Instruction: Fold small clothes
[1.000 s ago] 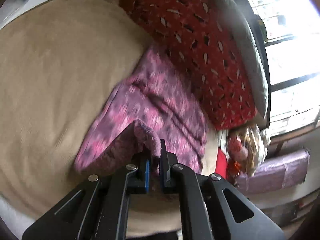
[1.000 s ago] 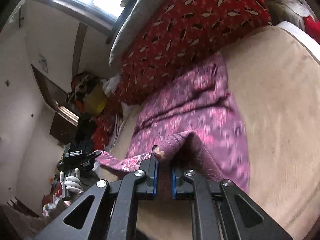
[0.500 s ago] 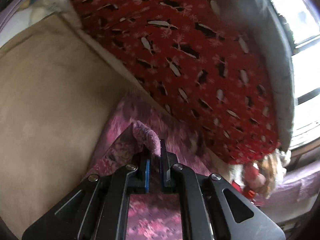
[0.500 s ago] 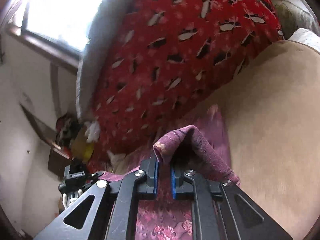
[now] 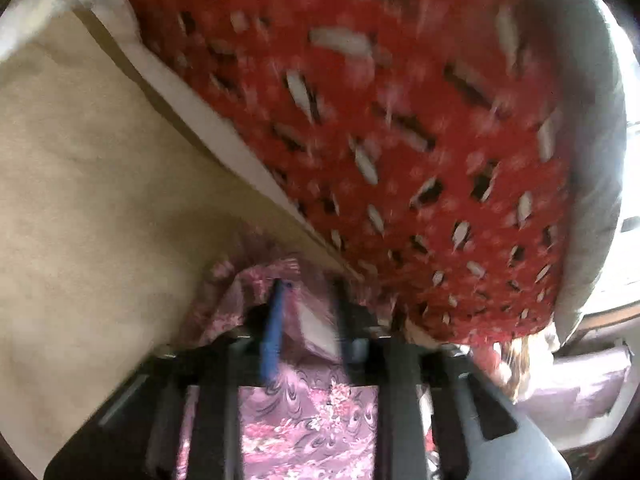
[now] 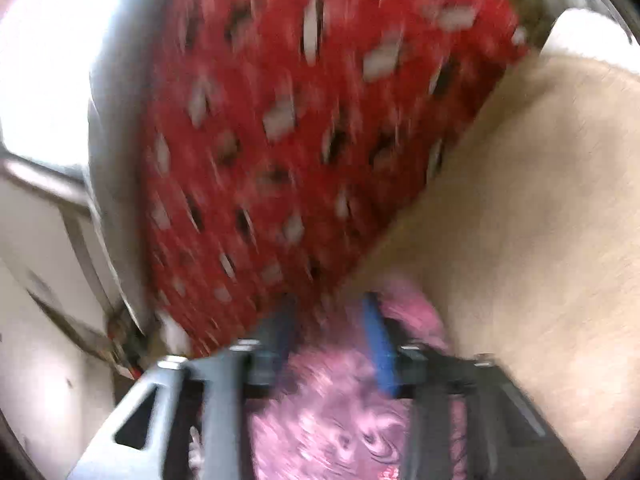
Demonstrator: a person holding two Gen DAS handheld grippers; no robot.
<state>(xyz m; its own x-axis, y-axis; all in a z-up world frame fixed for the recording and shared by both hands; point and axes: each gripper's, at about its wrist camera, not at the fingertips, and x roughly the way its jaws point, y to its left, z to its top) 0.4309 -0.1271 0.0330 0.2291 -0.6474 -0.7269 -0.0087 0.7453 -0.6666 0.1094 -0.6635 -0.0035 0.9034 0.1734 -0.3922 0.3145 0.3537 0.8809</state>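
The small purple-pink flowered garment (image 5: 304, 432) lies folded on the beige bed cover (image 5: 80, 200), right under both grippers. My left gripper (image 5: 308, 304) hovers low over its far edge, next to the red pillow. Its jaws are opening, and a fold of the cloth lies loose between the parted pads. In the right wrist view the garment (image 6: 340, 420) is blurred. My right gripper (image 6: 330, 316) is over the garment's far end with its jaws opening too. Cloth lies under and between its fingers, and the pads do not press on it.
A big red pillow (image 5: 400, 120) with a black-and-white pattern leans just beyond the garment; it also fills the right wrist view (image 6: 300, 120). A grey cushion (image 5: 592, 160) and a bright window stand behind it. Bare beige cover (image 6: 540, 220) stretches to the side.
Both grippers carried the garment's pinched corners toward the red pillow, folding it over itself. Their jaws, shut on the cloth before, now stand apart and the corners have dropped.
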